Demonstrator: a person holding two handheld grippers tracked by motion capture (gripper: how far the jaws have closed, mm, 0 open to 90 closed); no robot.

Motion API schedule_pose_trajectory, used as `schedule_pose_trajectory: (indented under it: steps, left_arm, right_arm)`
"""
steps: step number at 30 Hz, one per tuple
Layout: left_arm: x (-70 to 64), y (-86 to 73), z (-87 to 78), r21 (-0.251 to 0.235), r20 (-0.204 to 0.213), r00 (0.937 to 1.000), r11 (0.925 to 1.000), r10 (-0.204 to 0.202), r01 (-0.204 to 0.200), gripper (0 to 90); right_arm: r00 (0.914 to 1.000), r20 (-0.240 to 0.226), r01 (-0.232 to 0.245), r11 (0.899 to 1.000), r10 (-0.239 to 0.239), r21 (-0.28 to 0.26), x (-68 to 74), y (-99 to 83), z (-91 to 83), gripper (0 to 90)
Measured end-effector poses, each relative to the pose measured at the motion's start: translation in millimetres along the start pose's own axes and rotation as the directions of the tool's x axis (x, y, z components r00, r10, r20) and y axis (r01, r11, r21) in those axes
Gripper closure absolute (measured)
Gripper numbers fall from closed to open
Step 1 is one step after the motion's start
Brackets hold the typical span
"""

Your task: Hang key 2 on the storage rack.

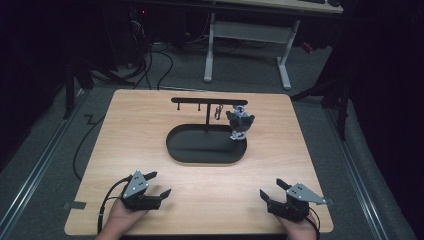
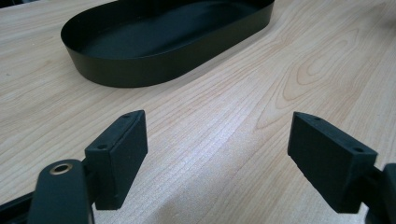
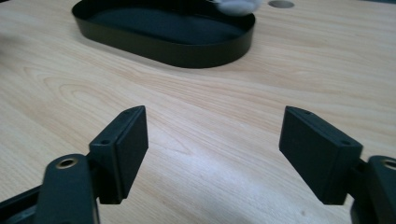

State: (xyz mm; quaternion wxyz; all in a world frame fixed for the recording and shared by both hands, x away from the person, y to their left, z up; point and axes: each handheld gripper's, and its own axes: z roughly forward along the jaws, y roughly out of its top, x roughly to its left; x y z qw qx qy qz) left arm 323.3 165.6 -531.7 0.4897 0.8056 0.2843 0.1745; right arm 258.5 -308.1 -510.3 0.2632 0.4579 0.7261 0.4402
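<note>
- High view showed rack w/ hooks (image 1: 207,101) & toy figure (image 1: 240,123) at tray's (image 1: 200,152) far right; gripper views caught tray's wall.
- Left gripper (image 1: 159,184) & right gripper (image 1: 270,189): fingers spread wide, empty, on surface (image 1: 140,125), well short of figure.

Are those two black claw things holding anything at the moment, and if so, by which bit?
Nothing is held. The left gripper and the right gripper both stand open over bare wooden table, near the table's front edge, well short of the black tray.
</note>
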Motion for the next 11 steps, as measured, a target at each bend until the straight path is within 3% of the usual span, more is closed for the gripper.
schedule_pose_trajectory:
  steps: [6,11]
  left_arm:
    - [0.5,-0.1,-0.7,-0.005,0.010,0.9999,1.0000,0.000,0.000,20.6]
    - [0.9,-0.2,-0.7,-0.009,0.019,0.9998,1.0000,0.001,-0.001,20.6]
  right_arm:
    - [0.9997,0.006,-0.024,1.000,0.024,0.008,0.0,0.1,10.4,23.7]
    - [0.9998,0.008,-0.018,0.999,0.018,0.028,3.5,-1.6,15.2,23.8]
